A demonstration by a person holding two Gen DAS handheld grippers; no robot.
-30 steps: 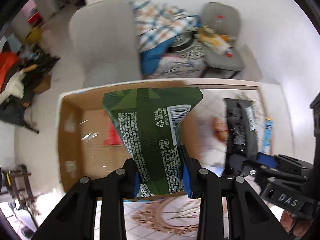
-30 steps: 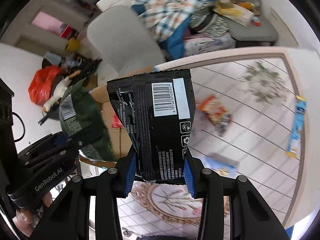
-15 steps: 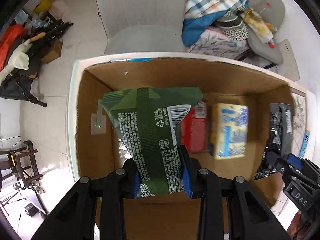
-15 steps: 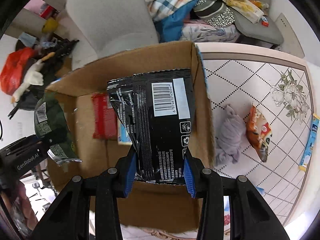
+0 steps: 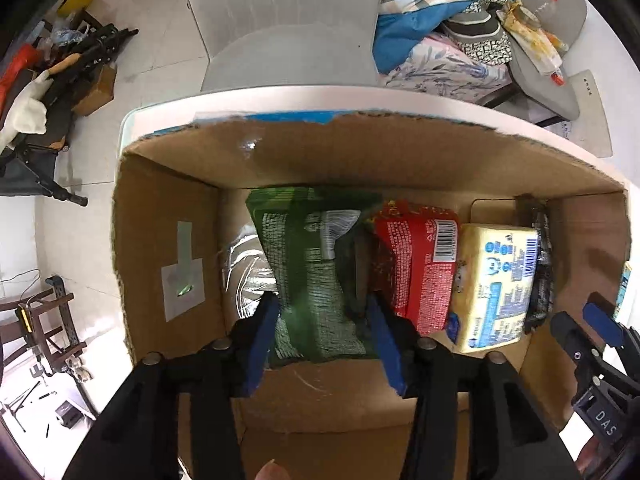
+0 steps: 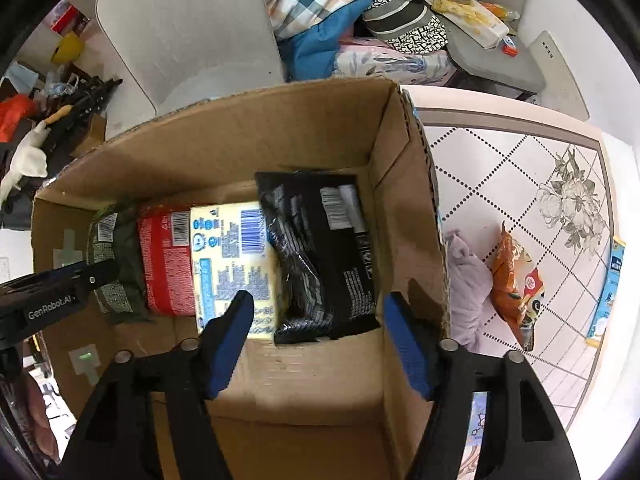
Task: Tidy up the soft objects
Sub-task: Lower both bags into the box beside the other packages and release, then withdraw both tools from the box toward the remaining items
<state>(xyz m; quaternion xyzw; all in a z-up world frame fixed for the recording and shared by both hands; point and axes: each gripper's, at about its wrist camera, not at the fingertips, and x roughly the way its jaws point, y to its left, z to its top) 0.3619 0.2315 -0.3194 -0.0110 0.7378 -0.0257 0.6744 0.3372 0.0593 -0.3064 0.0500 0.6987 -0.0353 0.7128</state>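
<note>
A cardboard box (image 5: 280,160) (image 6: 240,140) holds a row of packets: a green packet (image 5: 316,272) (image 6: 114,264), a red packet (image 5: 416,264) (image 6: 166,260), a yellow pack (image 5: 496,284) (image 6: 232,256) and a black packet (image 6: 328,256). My left gripper (image 5: 324,344) is open above the box, its jaws apart on either side of the green packet, which lies on the box floor. My right gripper (image 6: 316,340) is open above the black packet, which lies at the right end of the row.
On the tiled tabletop (image 6: 500,168) right of the box lie a lilac cloth (image 6: 468,280), an orange snack bag (image 6: 516,280) and a blue stick pack (image 6: 610,284). A grey chair (image 6: 192,32) and a heap of clothes (image 6: 340,12) stand behind the table.
Both grippers came over the box, lowered and opened. The green packet dropped at the left of the row and the black packet at the right.
</note>
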